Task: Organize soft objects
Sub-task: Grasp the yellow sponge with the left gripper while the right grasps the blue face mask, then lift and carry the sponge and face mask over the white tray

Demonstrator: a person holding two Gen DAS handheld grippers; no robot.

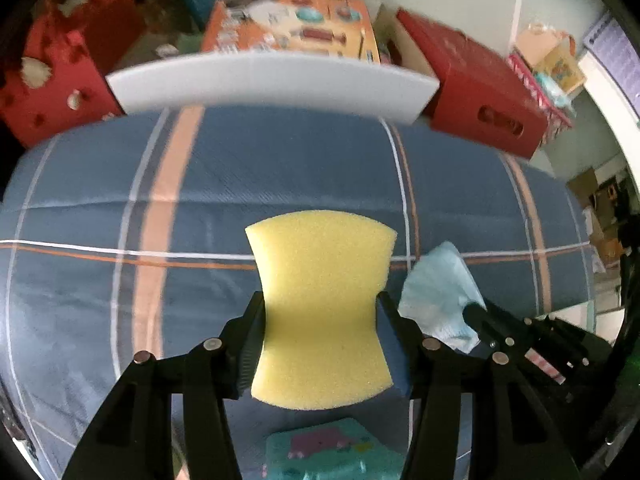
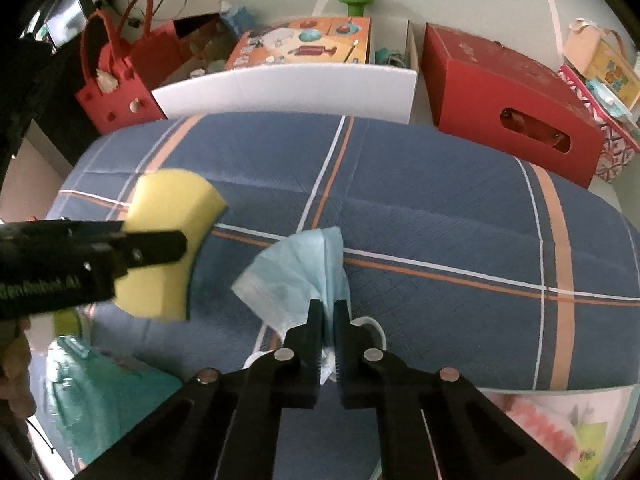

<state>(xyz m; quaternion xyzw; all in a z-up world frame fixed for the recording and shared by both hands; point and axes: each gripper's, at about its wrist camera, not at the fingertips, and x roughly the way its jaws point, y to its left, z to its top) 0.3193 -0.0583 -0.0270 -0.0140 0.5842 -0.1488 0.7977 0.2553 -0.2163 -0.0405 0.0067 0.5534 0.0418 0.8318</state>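
Tongs first: our left gripper (image 1: 320,316) squeezes the yellow sponge (image 1: 322,304) at its waist, above the plaid bedcover (image 1: 280,160); our right gripper (image 2: 328,312) pinches the blue face mask (image 2: 296,272). Thin mask fabric could slip free; the compressed sponge might spring out.
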